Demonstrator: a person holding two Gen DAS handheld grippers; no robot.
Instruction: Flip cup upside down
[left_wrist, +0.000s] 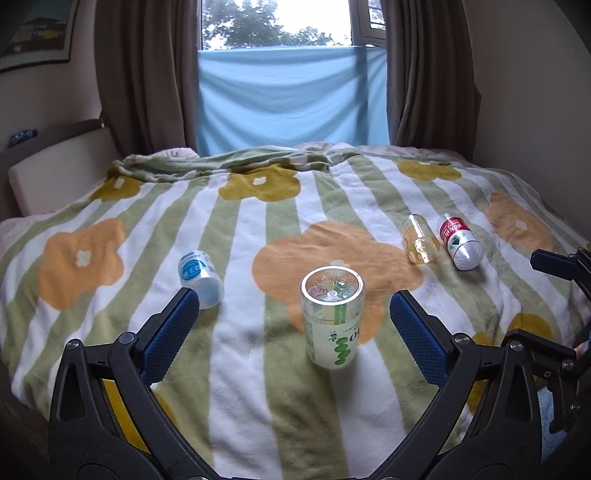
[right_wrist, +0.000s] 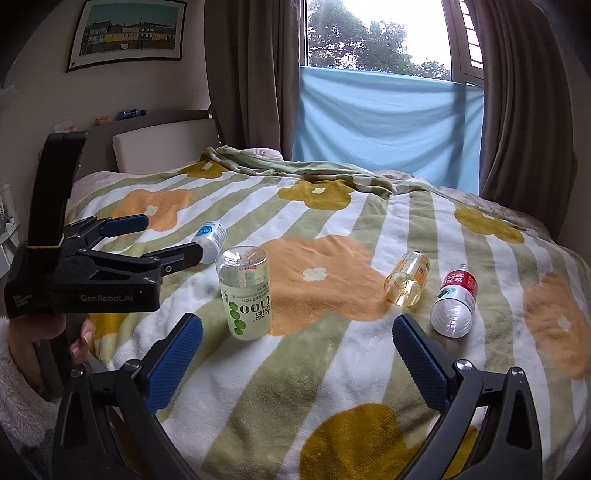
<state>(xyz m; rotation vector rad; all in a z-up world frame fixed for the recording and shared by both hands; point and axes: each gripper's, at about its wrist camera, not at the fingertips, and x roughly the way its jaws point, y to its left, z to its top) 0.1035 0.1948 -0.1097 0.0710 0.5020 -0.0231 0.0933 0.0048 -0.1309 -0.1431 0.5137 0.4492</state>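
Note:
A clear plastic cup with a green-dotted label (left_wrist: 331, 317) stands on the flowered blanket (left_wrist: 236, 229), its label upside down and its closed base on top. My left gripper (left_wrist: 291, 301) is open, its blue pads on either side of the cup and a little short of it. The cup also shows in the right wrist view (right_wrist: 245, 293). There the left gripper (right_wrist: 170, 236) reaches in from the left, open, just left of the cup. My right gripper (right_wrist: 297, 326) is open and empty, nearer than the cup.
Three other cups lie on their sides: a blue-labelled one (left_wrist: 201, 277) at left, an amber one (left_wrist: 421, 240) and a red-labelled one (left_wrist: 461, 242) at right. The bed has a headboard (left_wrist: 55, 177) at left and curtains (left_wrist: 147, 74) behind.

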